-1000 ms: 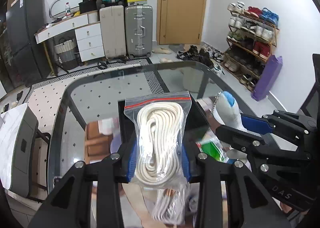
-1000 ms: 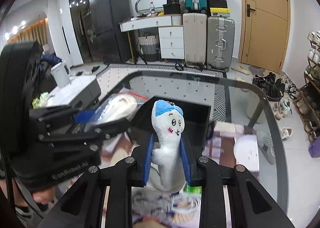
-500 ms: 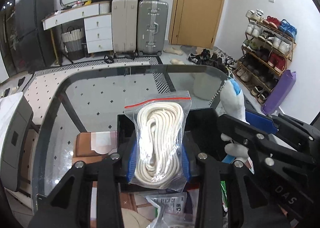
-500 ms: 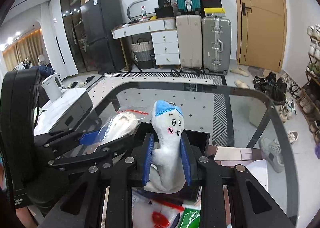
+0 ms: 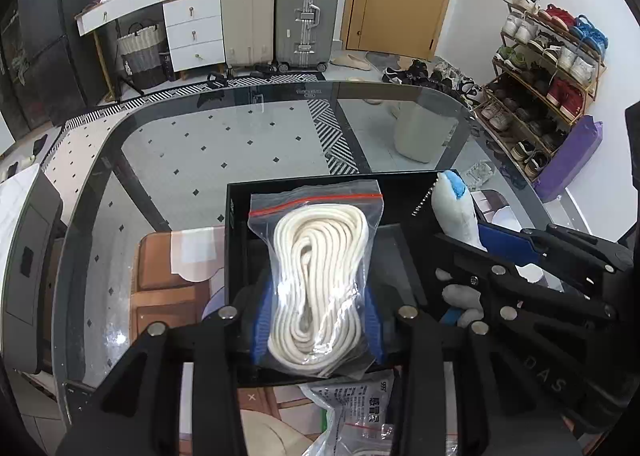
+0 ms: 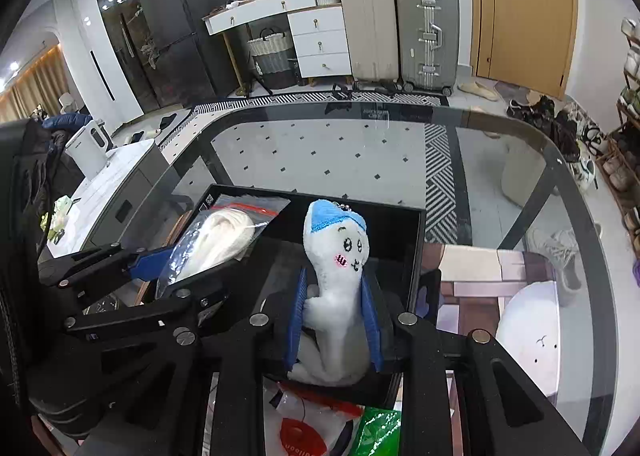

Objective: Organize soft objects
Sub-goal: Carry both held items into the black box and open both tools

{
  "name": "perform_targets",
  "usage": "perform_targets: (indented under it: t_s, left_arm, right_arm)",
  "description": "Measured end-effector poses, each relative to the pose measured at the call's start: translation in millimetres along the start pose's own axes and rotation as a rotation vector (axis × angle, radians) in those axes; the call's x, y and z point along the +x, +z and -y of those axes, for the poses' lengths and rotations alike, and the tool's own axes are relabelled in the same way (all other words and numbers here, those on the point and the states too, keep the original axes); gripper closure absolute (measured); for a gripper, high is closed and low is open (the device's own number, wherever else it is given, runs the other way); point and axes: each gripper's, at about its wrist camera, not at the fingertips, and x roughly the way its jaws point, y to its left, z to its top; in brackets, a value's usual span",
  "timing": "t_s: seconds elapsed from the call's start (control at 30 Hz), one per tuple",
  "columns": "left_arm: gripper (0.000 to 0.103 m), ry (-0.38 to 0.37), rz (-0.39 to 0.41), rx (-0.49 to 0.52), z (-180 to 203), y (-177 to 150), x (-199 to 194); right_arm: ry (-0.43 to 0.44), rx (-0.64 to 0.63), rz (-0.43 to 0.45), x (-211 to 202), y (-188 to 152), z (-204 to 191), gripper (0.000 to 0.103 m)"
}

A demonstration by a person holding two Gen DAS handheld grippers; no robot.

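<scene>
A clear zip bag of white rope (image 5: pixel 320 280) stands between the blue pads of my left gripper (image 5: pixel 320 320). The jaws are opening, and the pads still touch the bag's sides. The bag hangs low inside an open black box (image 5: pixel 236 240) on the glass table (image 5: pixel 200 144). My right gripper (image 6: pixel 334 316) is shut on a white plush toy with a blue cap (image 6: pixel 340 276), held upright over the same box (image 6: pixel 416 248). The two grippers are side by side. The right wrist view shows the rope bag (image 6: pixel 224 236) at left, and the left wrist view shows the plush toy (image 5: pixel 456 208) at right.
Near the table's front edge, below the box, lie a clear packet with printed text (image 5: pixel 360 408), a red-printed packet (image 6: pixel 304 436) and a green packet (image 6: pixel 380 432). Suitcases (image 5: pixel 308 12), white drawers and a shoe rack (image 5: pixel 552 56) stand beyond the table on the floor.
Both grippers have moved forward and down, so the rope bag and the plush toy now sit low inside the black box. The loose packets have slid toward the bottom of both views.
</scene>
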Motion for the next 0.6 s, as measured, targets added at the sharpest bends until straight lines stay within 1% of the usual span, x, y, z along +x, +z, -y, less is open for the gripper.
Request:
perform_targets:
  t_s: [0.03,0.07,0.13,0.17,0.23,0.3,0.37,0.43,0.6]
  left_arm:
    - [0.056,0.017,0.009,0.007,0,1,-2]
    - [0.051,0.043,0.022,0.013,0,0,-5]
    - [0.042,0.024,0.027,0.013,-2,-1,-6]
    - [0.041,0.007,0.025,0.009,-5,-2,-7]
    - [0.038,-0.02,0.03,-0.003,-9,-1,-8]
    - [0.037,-0.04,0.034,-0.011,-12,0,-11]
    - [0.035,-0.029,0.044,-0.009,-11,2,-16]
    - [0.026,-0.009,0.058,-0.011,-10,2,-22]
    - [0.024,-0.036,0.074,0.003,-8,-5,-44]
  right_arm:
    - [0.0,-0.002,0.0,-1,-2,0,0.075]
    - [0.002,-0.001,0.0,-2,-3,2,0.074]
    - [0.016,0.012,0.01,-7,-6,6,0.072]
    - [0.022,0.022,0.012,-8,-6,9,0.067]
    - [0.03,0.033,0.009,-10,-8,13,0.06]
    - [0.051,0.037,0.011,-15,-11,13,0.056]
    - [0.056,0.025,0.013,-21,-15,12,0.054]
    - [0.043,0.011,0.018,-29,-19,10,0.052]
    - [0.061,-0.001,0.014,-55,-34,8,0.046]
